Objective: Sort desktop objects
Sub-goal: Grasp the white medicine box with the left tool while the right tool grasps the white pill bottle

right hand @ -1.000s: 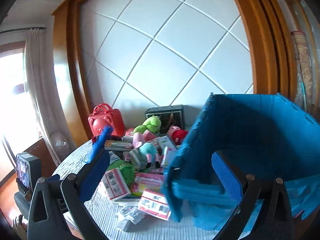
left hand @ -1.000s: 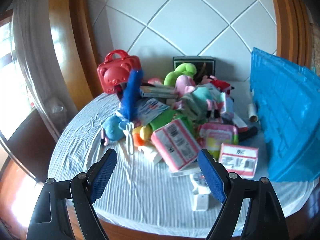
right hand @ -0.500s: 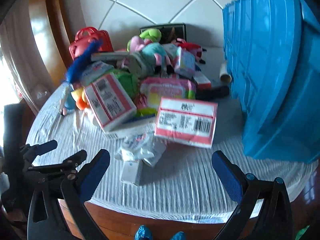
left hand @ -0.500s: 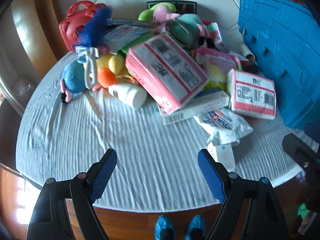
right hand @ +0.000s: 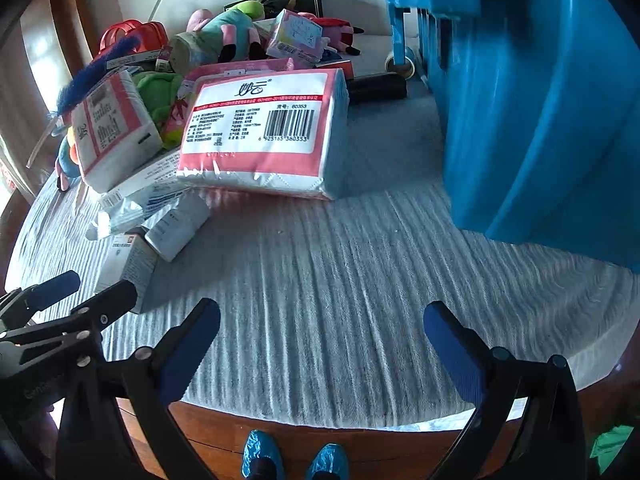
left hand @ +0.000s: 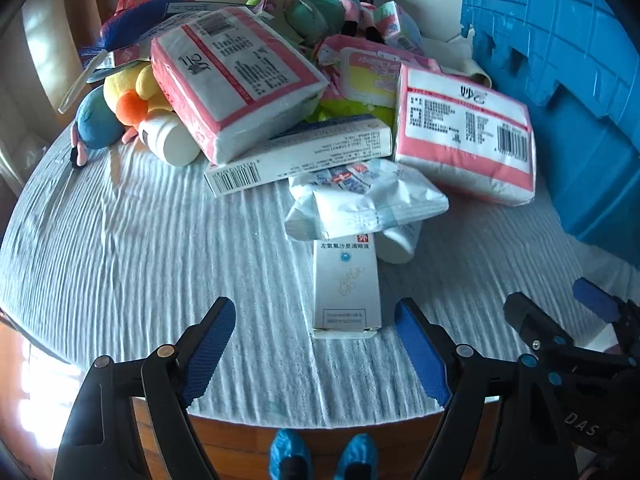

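Note:
A pile of objects lies on a round table with a grey ribbed cloth (left hand: 160,260). Nearest my left gripper (left hand: 316,344) is a small white medicine box (left hand: 346,284), just ahead between its open fingers. Behind it lie a crumpled white pouch (left hand: 372,204), a long white carton (left hand: 300,156) and two pink tissue packs (left hand: 236,76) (left hand: 464,136). My right gripper (right hand: 320,348) is open and empty over bare cloth, with the nearer tissue pack (right hand: 264,132) ahead of it. The left gripper also shows in the right wrist view (right hand: 76,300).
A large blue plastic crate (right hand: 532,100) stands at the right. Plush toys (left hand: 120,108), a white bottle (left hand: 170,140) and a red toy case (right hand: 132,36) lie in the pile further back. The table's front edge (right hand: 320,420) is close below both grippers.
Both grippers have dropped low and moved in toward the table's front edge. The medicine box now lies just ahead of the left gripper's fingers. Both stay open.

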`<state>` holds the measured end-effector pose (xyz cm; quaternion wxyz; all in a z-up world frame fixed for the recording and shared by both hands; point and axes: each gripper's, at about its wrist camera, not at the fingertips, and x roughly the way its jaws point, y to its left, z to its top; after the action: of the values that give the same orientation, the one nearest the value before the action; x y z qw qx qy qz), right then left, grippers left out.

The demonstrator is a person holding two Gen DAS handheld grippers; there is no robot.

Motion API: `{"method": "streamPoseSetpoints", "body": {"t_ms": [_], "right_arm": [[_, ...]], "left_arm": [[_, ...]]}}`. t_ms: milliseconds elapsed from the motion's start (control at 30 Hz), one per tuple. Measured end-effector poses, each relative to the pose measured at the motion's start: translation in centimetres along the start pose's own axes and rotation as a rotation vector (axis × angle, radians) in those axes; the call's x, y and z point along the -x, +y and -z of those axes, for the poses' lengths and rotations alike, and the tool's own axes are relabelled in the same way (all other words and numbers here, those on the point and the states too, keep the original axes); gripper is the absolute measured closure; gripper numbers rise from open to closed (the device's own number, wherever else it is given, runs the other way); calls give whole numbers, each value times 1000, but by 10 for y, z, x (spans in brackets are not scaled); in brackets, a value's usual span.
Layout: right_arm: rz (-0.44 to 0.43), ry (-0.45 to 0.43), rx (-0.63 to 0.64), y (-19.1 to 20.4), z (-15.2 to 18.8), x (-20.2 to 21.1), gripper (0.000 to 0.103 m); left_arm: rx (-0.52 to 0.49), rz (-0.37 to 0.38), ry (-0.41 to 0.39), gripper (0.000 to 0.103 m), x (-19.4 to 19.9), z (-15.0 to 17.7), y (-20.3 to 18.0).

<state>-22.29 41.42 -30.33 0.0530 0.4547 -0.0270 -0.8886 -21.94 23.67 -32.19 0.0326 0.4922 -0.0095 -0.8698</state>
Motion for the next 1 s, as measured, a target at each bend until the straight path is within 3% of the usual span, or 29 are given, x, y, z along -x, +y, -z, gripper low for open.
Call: {"method": "streamPoseSetpoints", "body": {"t_ms": [133, 200, 300, 433, 467, 500, 567, 600, 767, 933, 1000], "right_arm": [[-14, -37, 10, -4, 4, -3, 0], [-32, -55, 19, 0, 2, -5, 0], [-75, -81, 1, 12, -2, -6, 0], [-111, -118, 6, 39, -10, -7, 1], [-119, -129, 17, 46, -11, -7, 7], [-126, -140, 29, 53, -11, -7, 21], [-128, -144, 55, 67, -14, -10, 40], [-135, -142, 62, 72, -15, -13, 43], [-119, -133, 52, 87, -21, -23, 43], [-92, -126, 33, 89, -29, -28, 43], [-82, -122, 33, 90, -32, -29, 49]], "left_arm": [[21, -30, -82, 24, -2, 4, -1], [37, -35, -102, 39, -2, 4, 3], [52, -62, -125, 53, -2, 6, 17], [76, -88, -143, 53, -6, 5, 41], [73, -96, -149, 53, -8, 4, 45], [74, -93, -152, 53, -8, 4, 50], [78, -77, -156, 53, -9, 3, 59], [78, -71, -157, 53, -10, 3, 61], [51, -53, -160, 43, -16, -7, 68], [28, 8, -156, 43, -27, -26, 73], [17, 29, -162, 52, -30, -30, 72]]}}
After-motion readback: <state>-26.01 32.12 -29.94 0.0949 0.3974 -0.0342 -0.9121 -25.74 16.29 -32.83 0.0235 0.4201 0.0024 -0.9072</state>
